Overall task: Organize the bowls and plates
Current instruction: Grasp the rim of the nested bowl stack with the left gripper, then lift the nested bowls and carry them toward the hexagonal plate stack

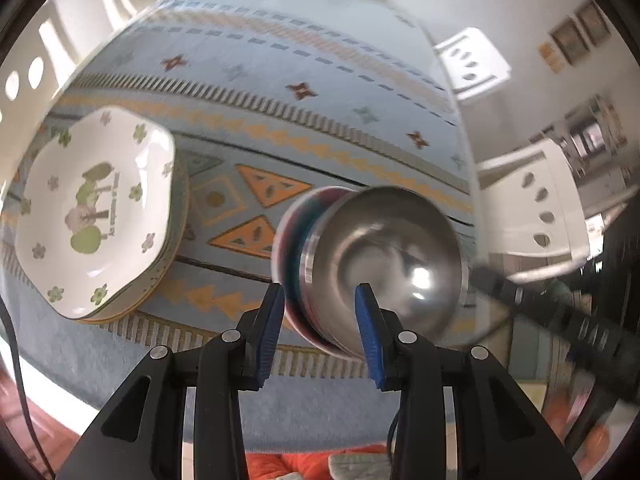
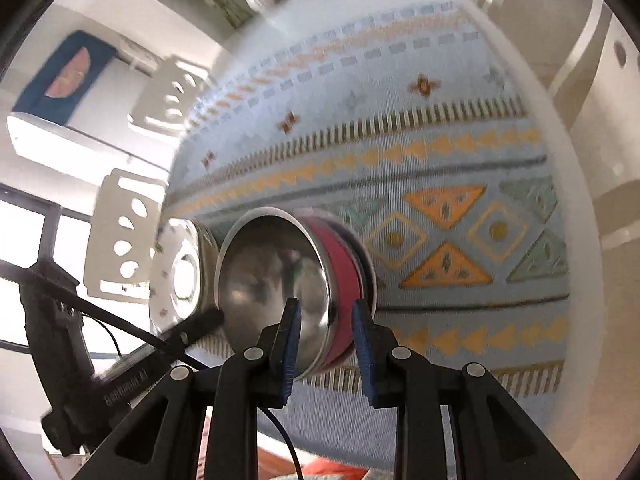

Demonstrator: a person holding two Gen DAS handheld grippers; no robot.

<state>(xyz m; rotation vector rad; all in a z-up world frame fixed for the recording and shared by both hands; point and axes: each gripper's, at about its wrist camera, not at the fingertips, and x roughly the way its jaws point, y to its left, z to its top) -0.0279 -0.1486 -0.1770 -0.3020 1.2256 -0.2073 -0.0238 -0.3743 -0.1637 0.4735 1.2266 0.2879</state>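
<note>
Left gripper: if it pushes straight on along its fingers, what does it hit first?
The left gripper straddles the rim of the stacked bowls, steel bowl on top. Going on, it would probably bottom out on that rim, then reach the tablecloth; depth is unclear.

Bright daylight is cast from the window point(image 2: 28, 236); glare marks the steel bowl point(image 1: 396, 268); edges are warped, perhaps motion-blurred.
</note>
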